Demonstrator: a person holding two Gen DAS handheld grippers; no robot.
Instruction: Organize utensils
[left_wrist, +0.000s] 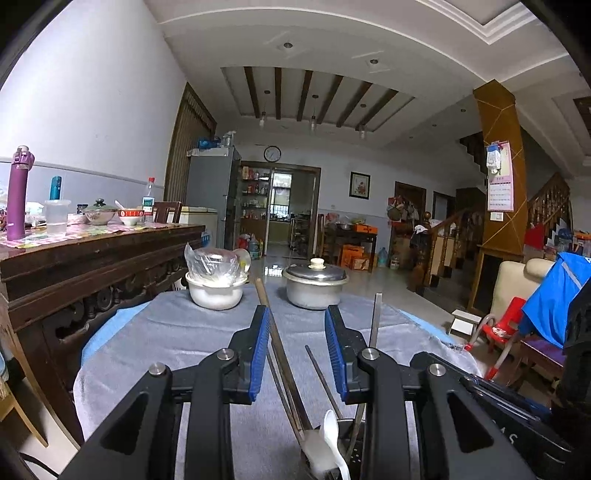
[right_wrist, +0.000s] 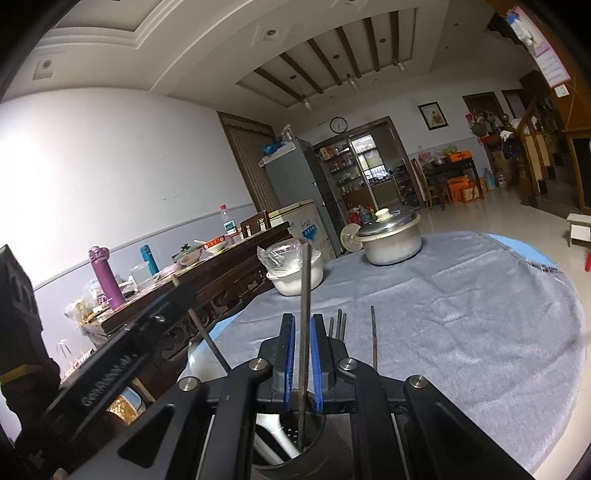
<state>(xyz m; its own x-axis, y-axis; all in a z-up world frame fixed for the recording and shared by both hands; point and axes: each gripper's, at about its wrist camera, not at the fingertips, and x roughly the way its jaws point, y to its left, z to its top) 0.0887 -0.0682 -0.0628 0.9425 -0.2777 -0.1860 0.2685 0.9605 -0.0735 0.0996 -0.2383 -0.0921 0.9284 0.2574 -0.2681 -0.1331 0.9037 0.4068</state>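
Note:
My left gripper stands open above the grey-clothed table. A brown chopstick leans along its left pad and a thin metal chopstick rises between the jaws, touching neither pad. Both come out of a dark perforated holder below, which also holds a white spoon. My right gripper is shut on an upright metal chopstick whose lower end stands in the holder beside the white spoon. More metal chopstick tips stick up just right of it.
At the table's far side sit a white bowl holding a plastic-wrapped bowl and a lidded metal pot. A dark wooden sideboard with bottles and dishes runs along the left. A chair and red stool stand to the right.

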